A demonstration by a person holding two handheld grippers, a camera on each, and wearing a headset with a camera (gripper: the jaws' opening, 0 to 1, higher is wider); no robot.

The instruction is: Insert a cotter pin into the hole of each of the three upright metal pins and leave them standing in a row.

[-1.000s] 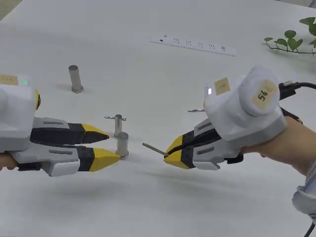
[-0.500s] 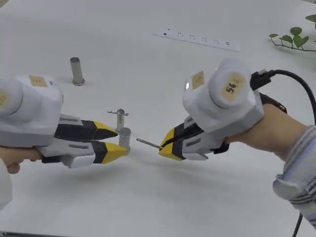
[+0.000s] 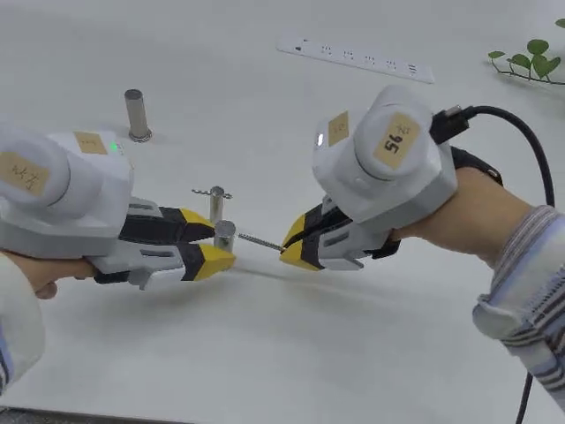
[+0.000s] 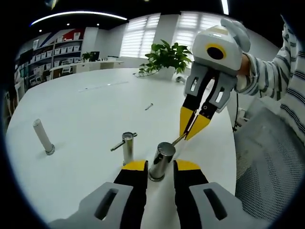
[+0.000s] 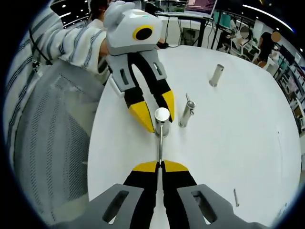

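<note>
White table (image 3: pixel 265 353), shiny upright pin (image 3: pixel 225 236), thin cotter pin (image 3: pixel 260 241) touching

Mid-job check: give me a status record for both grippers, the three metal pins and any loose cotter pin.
left gripper: jaws flank near pin; grip unclear
right gripper: shut on cotter pin, tip at near pin's top; entry unclear
middle pin: fitted cotter through it
far pin: bare, upright
spare cotter pin: lying on table
</note>
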